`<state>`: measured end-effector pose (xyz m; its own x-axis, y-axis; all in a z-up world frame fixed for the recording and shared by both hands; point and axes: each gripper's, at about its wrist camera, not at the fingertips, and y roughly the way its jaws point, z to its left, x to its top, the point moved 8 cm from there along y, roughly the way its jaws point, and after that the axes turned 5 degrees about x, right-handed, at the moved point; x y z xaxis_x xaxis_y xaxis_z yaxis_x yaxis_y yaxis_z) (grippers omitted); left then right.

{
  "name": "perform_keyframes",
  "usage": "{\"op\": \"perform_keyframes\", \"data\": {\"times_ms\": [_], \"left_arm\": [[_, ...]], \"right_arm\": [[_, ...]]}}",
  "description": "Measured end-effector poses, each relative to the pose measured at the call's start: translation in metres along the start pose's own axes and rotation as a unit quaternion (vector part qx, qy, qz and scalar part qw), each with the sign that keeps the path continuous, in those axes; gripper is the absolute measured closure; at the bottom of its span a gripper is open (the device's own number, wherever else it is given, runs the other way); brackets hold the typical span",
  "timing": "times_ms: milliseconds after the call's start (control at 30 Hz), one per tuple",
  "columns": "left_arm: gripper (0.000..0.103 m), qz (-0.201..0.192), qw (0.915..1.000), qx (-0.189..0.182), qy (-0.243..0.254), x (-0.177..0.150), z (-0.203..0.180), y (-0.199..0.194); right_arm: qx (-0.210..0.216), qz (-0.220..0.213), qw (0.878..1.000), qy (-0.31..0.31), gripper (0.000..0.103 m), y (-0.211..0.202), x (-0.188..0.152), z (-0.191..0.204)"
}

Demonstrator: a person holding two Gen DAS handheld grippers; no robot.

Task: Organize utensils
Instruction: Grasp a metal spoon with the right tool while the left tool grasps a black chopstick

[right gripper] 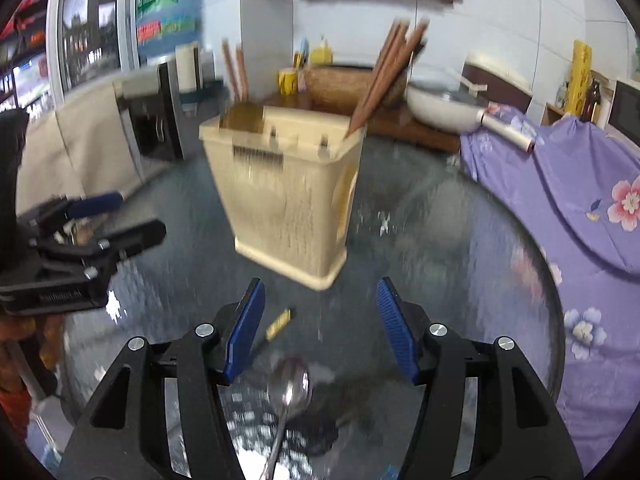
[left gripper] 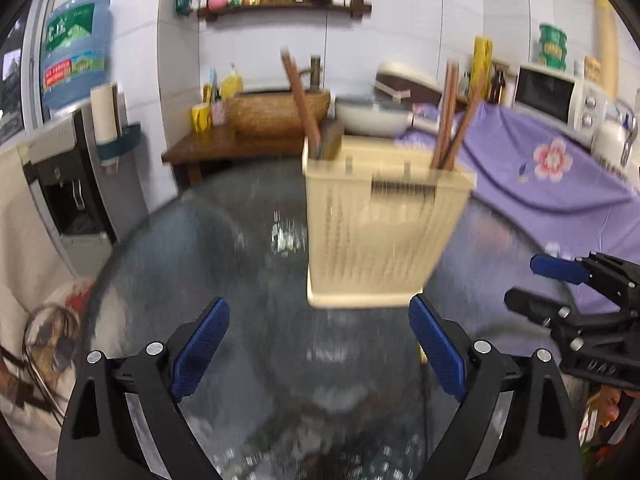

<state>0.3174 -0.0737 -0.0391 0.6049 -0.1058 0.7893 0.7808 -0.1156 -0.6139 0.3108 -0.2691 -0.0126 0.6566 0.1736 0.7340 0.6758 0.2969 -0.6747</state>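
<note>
Left hand-held gripper (left gripper: 319, 348) wide, empty; right hand-held gripper (right gripper: 320, 328) partly open, empty. Spoon (right gripper: 289, 390) low centre on glass bench (right gripper: 460, 240), between right jaws; cream utensil holder (right gripper: 288, 196) just above, chopsticks (right gripper: 380, 80) inside. Risk: spoon skidding on slick glass, or bumping and tipping holder.

Motion blur smears your beige utensil holder (right gripper: 288, 192) and the glass tabletop (right gripper: 440, 248); the spoon (right gripper: 289, 388) handle runs off the bottom edge; shelf labels stay unreadable.
</note>
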Motion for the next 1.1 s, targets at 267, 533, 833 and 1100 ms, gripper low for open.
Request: {"op": "perform_keyframes", "data": {"times_ms": [267, 533, 833, 1100], "left_arm": [[0.014, 0.052, 0.9986, 0.007, -0.006, -0.055, 0.002, 0.011], [0.014, 0.071, 0.9975, 0.001, -0.002, -0.076, -0.003, 0.014], [0.014, 0.075, 0.9971, 0.008, 0.007, -0.080, -0.002, 0.012], [0.014, 0.082, 0.9958, -0.008, 0.040, -0.082, -0.028, 0.017]], "right_arm": [[-0.003, 0.092, 0.996, 0.020, 0.045, 0.033, -0.075, 0.014], [-0.022, 0.120, 0.992, 0.015, 0.045, 0.051, -0.092, 0.023], [-0.016, 0.113, 0.993, 0.035, 0.054, 0.063, -0.079, 0.019], [-0.013, 0.109, 0.993, 0.039, 0.065, 0.062, -0.076, 0.012]]}}
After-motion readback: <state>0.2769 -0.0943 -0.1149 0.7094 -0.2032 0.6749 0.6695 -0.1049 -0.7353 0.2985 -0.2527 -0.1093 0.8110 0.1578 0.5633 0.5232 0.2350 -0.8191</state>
